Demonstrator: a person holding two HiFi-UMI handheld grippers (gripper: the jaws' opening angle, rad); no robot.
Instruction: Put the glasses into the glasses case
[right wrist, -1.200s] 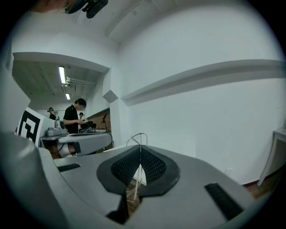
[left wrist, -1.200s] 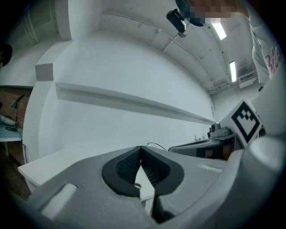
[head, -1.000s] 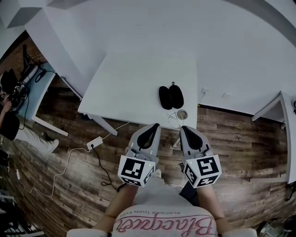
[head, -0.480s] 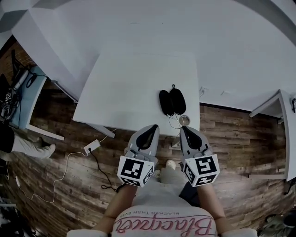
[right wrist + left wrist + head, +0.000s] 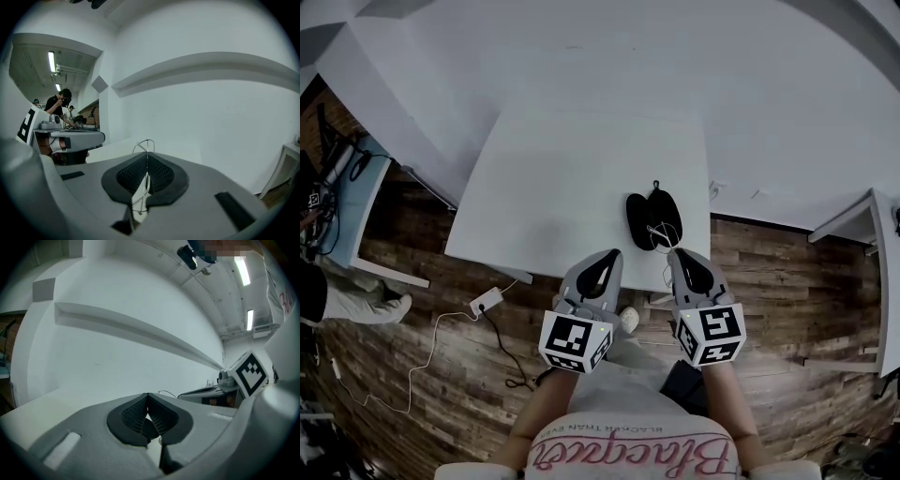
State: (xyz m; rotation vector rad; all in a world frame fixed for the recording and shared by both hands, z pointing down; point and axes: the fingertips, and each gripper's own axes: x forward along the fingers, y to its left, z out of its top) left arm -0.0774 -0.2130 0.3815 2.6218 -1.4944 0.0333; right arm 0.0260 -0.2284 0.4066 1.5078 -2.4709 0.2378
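Note:
A black glasses case (image 5: 643,217) lies open, its two halves side by side, near the front right corner of the white table (image 5: 562,178). The thin wire glasses (image 5: 662,234) hang at the case's near edge, partly over it. My right gripper (image 5: 678,253) is shut on the glasses; in the right gripper view the wire frame (image 5: 143,146) sticks out from between the closed pads of that gripper (image 5: 146,171). My left gripper (image 5: 607,255) hovers at the table's front edge, left of the case. In the left gripper view the left gripper (image 5: 147,411) is shut with nothing in it.
A power strip with a cable (image 5: 484,300) lies on the wooden floor below the table's left side. A blue bench (image 5: 352,202) and a seated person (image 5: 314,291) are at the far left. Another white table (image 5: 862,225) stands at the right. A white wall runs behind.
Both grippers have moved forward to the table. The right one has carried the glasses from the table's front edge to the near edge of the case.

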